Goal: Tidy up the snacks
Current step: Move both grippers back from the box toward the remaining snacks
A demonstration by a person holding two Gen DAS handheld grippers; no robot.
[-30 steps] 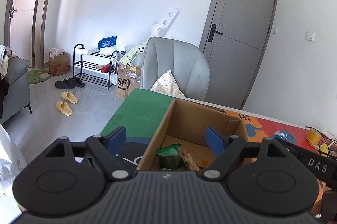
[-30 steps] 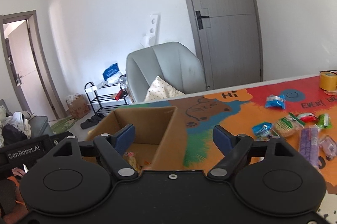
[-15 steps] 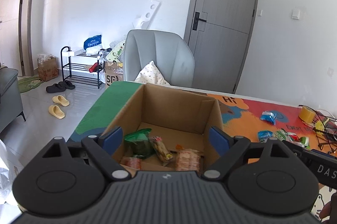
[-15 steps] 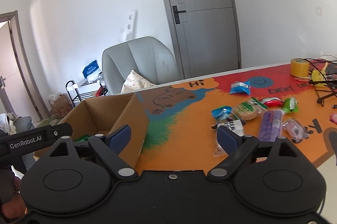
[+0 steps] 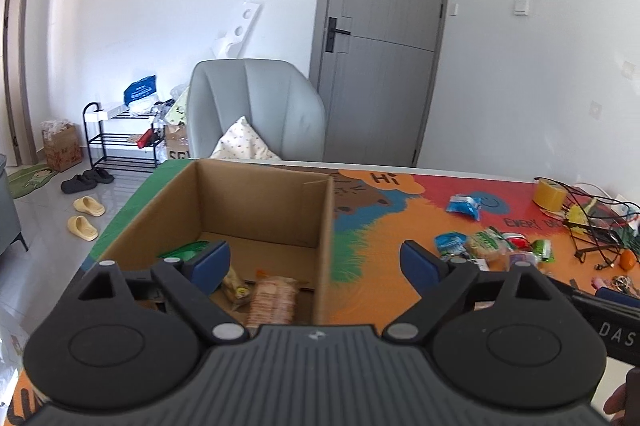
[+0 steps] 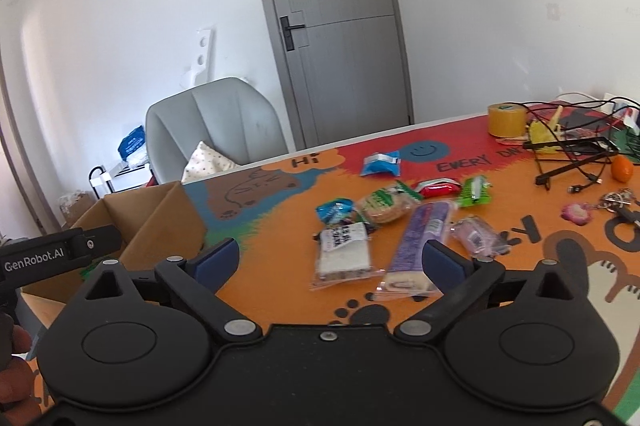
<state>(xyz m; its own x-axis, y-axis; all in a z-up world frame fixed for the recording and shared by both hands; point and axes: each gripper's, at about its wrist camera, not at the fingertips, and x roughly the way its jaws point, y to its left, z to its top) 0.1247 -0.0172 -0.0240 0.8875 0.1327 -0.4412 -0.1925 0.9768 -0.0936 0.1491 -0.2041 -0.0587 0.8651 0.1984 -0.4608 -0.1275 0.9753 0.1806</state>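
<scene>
The left gripper (image 5: 316,260) hangs with its jaws spread wide and nothing between them; they have just been opening. Its left pad sits over the near part of the cardboard box (image 5: 256,193), its right pad over bare orange surface (image 5: 372,290) just right of the box's right wall. That wall runs from near to far through the middle of the left wrist view, a tall edge between the box interior and the snacks.

The right gripper (image 6: 332,260) is likewise spread, empty, jaws just having opened. Between its pads lie a clear-wrapped white snack (image 6: 343,254) and, at the right pad, a long purple packet (image 6: 420,246). Farther off sit a round cookie pack (image 6: 386,203), a small blue packet (image 6: 335,210), a red packet (image 6: 438,187), a green packet (image 6: 475,189) and a blue-and-white packet (image 6: 381,161), loosely grouped. Open surface runs between this cluster and the box, and along the near edge.

Only the left wrist view looks into the box: a green bag (image 5: 188,250) at the near left, a brown biscuit pack (image 5: 274,300) and a small yellowish packet (image 5: 236,286) on the floor of it, the far half bare. Only the right wrist view shows the right end clearly: a yellow tape roll (image 6: 506,119), a black wire stand (image 6: 572,155) with cables, an orange fruit (image 6: 622,169) and what may be keys (image 6: 618,201), too small to be sure. A grey chair (image 5: 256,109) stands beyond the far edge.
</scene>
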